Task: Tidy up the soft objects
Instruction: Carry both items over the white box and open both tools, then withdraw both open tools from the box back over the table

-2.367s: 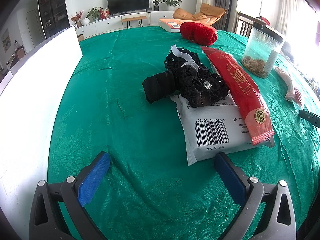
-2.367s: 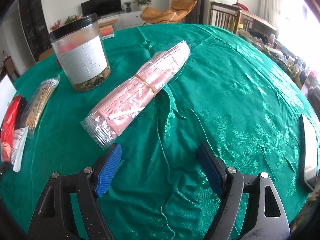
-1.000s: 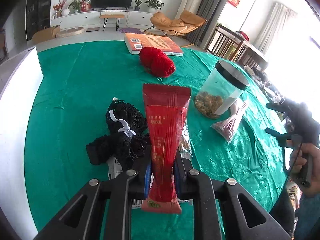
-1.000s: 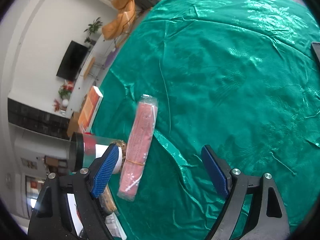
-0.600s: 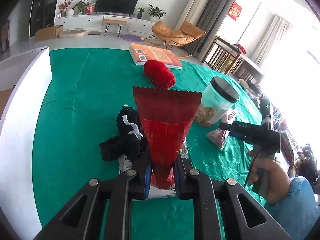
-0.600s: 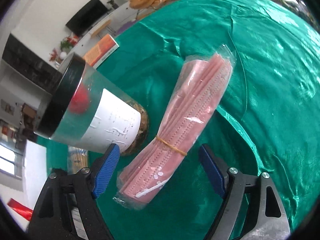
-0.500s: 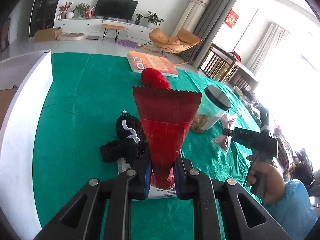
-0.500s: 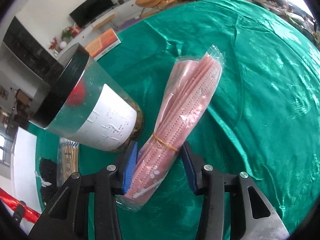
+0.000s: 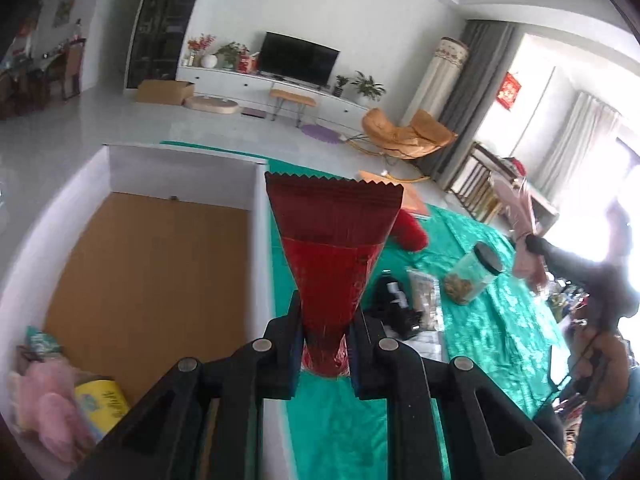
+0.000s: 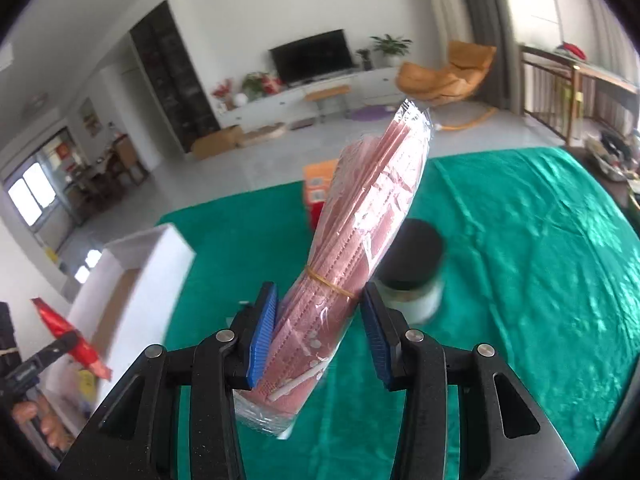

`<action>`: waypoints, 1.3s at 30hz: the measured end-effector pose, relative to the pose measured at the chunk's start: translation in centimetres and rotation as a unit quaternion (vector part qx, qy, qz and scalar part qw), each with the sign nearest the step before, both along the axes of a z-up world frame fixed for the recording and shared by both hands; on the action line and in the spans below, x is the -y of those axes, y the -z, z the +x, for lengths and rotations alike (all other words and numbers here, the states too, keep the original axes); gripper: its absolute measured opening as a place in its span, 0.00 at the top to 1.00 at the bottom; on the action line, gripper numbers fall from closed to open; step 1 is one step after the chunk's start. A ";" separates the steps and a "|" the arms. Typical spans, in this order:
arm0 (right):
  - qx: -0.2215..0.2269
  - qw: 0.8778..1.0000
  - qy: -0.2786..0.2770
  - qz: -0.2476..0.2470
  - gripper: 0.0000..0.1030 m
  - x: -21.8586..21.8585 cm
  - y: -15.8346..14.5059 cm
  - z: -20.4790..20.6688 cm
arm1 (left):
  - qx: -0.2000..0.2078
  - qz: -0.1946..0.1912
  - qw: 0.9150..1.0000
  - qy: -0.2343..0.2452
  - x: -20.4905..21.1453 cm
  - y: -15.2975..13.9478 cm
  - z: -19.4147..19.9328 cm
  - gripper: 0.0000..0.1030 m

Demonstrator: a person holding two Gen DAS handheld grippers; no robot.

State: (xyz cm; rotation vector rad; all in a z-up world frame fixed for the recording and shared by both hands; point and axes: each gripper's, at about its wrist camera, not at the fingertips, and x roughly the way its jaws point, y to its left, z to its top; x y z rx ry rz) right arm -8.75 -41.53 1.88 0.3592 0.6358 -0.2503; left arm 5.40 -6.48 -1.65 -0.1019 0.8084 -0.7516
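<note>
Where the left wrist view looks down its own fingers, the red packet (image 9: pixel 334 256) rises from the left claw (image 9: pixel 324 344) as a long glossy wedge: narrow at the near end, widening to a darker, saw-toothed seal at the far end. Its near end sits squeezed between the two pads, which are closed tight on it, and the rest stands clear of the green worktop (image 9: pixel 492 344). To the left lies an open white box (image 9: pixel 256 240) with a brown cardboard floor; pink soft things (image 9: pixel 48 416) and a yellow pack (image 9: pixel 102 404) lie in its near left corner. Farther right on the worktop are a black bundle (image 9: pixel 396 308), a red yarn ball (image 9: pixel 410 228) and a clear jar with a black lid (image 9: pixel 472 276). At the far right the right claw (image 9: pixel 532 246) shows blurred, with the pink mask pack (image 9: pixel 520 216) sticking up from it.

In the right wrist view the pink mask pack (image 10: pixel 360 240) is a stack of pink face masks in clear wrap, bound by a yellow rubber band near its lower part. It runs from between the pads up and away, tilted to the right, off the worktop (image 10: pixel 540 260). The right claw (image 10: pixel 318 330) has just been closing and now grips the pack's lower part, jaws partly apart around its bulk. Behind it stands the jar (image 10: pixel 416 276); at far left the white box (image 10: pixel 132 264) and the left claw (image 10: pixel 48 354) with the red packet (image 10: pixel 68 334).
</note>
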 end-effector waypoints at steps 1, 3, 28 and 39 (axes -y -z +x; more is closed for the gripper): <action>0.007 0.999 -0.034 0.012 0.57 -2.6 -0.3 1.6 | 0.000 0.013 1.000 -0.018 -1.7 0.2 0.5 0.82; 0.015 0.994 -0.099 0.043 0.57 -7.8 -0.4 4.7 | -0.007 0.038 0.998 -0.056 -5.2 0.9 1.5 0.82; -0.131 0.984 0.089 -0.083 0.26 2.6 18.1 -5.8 | 0.045 0.033 0.991 -0.119 -3.1 1.8 -1.7 0.01; -0.168 0.963 0.199 -0.072 0.21 8.8 19.5 -11.1 | -0.017 0.060 0.988 0.140 15.8 5.7 -11.3 0.01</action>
